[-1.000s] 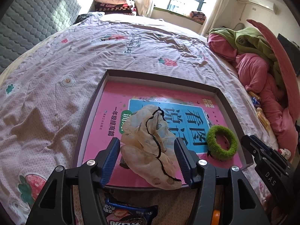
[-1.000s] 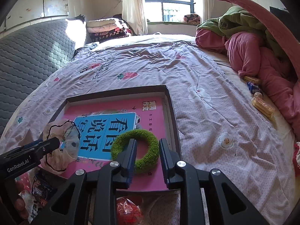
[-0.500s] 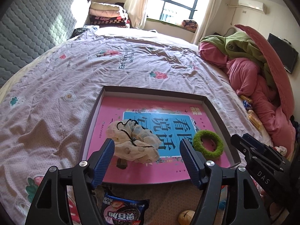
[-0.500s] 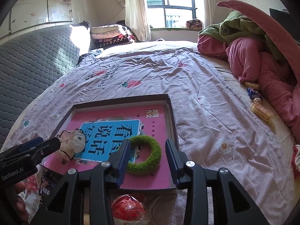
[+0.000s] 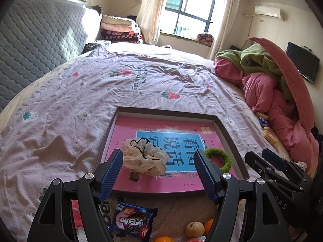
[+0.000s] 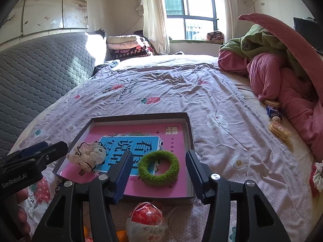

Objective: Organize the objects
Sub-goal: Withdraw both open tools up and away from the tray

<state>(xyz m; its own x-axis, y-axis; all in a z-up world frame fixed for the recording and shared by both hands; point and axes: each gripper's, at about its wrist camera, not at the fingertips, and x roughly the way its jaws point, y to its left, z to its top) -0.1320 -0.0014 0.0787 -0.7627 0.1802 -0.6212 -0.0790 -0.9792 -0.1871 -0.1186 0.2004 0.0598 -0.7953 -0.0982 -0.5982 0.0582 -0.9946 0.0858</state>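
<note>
Scrunchies, cream (image 5: 144, 158) and green (image 6: 158, 167), lie free inside the tray rim (image 6: 190, 139); left tongs (image 5: 158, 174) wide, right tongs (image 6: 158, 174) opening.

I am looking at a tray (image 5: 228, 133) lying on the bed (image 5: 84, 100), with a book (image 5: 177, 125) lying flat in it. A scrunchie (image 5: 144, 157) is resting on the book's near left part, and a ring-shaped hair tie (image 6: 158, 168) is lying to its right. A snack packet (image 5: 132, 220) and fruits (image 5: 194, 228) are sitting nearer than the tray. Bedding (image 5: 268, 84) is piling up far right.
</note>
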